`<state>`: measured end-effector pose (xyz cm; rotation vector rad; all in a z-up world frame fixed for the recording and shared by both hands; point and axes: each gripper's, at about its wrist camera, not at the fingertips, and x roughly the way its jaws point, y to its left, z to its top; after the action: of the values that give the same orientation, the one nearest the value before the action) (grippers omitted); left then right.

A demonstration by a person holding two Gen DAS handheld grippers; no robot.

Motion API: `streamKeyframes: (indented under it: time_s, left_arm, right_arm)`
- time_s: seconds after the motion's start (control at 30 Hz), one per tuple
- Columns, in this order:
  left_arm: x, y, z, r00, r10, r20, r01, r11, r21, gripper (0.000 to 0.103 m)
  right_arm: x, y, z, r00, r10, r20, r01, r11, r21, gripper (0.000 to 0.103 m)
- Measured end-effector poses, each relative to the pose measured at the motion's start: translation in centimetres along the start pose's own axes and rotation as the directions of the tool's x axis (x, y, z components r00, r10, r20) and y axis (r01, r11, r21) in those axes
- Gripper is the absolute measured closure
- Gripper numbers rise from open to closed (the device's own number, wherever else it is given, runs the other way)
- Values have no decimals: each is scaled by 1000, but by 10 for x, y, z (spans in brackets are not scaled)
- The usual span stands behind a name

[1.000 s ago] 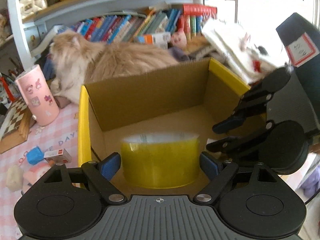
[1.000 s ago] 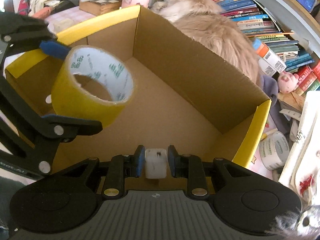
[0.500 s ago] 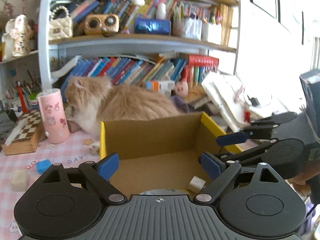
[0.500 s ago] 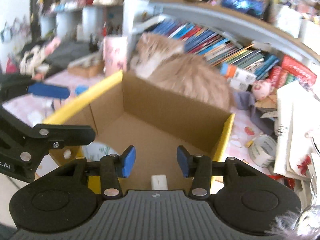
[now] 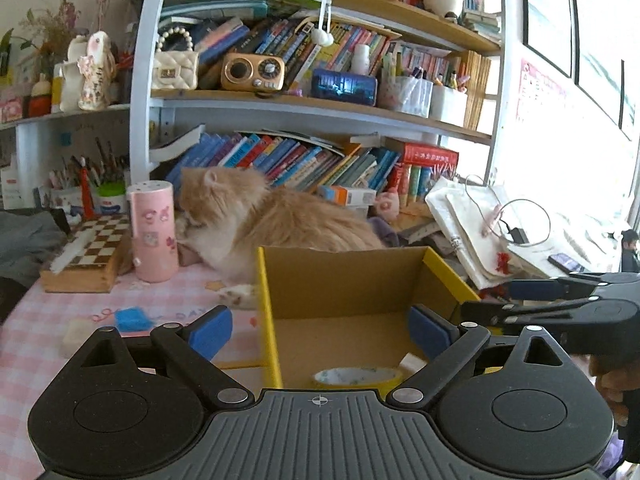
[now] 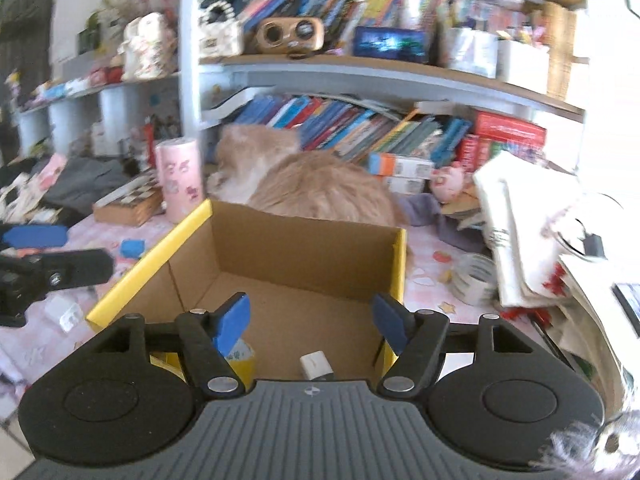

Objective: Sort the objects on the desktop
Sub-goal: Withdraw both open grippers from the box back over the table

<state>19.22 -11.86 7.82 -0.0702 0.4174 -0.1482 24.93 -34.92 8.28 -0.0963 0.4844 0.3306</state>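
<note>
A cardboard box with yellow flaps (image 5: 340, 284) (image 6: 304, 248) stands on the pink checked desk. On its floor lie a yellow tape roll (image 5: 356, 376) (image 6: 240, 356) and a small white block (image 5: 410, 361) (image 6: 316, 365). My left gripper (image 5: 320, 330) hovers above the box's near edge, its jaws opening wide with nothing between them. My right gripper (image 6: 312, 320) is raised over the box too, jaws opening, nothing held; the white block lies below it. Each gripper shows at the edge of the other's view.
An orange cat (image 5: 272, 216) (image 6: 312, 184) lies right behind the box. A pink cylinder (image 5: 154, 232), a chessboard box (image 5: 88, 252), a blue block (image 5: 132, 319) and a white eraser (image 5: 76, 334) sit to the left. Another tape roll (image 6: 476, 278) and stacked papers (image 6: 528, 232) lie right.
The left gripper let go of the yellow tape roll and the right gripper released the white block; both now lie in the box. Both grippers rose and drew back, jaws spreading.
</note>
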Motion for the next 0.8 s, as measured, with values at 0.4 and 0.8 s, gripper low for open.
streamKeyframes:
  time_s: [0.4,0.8]
  left_arm:
    - [-36,38,-36,999,14,-47,-11,998,61,6]
    - [-68,79,-72,986,33,-165,-23,998,61,6]
  right_arm:
    - [-40,34,-41,973,-231,3,225,950,214,32]
    - [-56,111,-82,959,-251,-131,276,933,230,31]
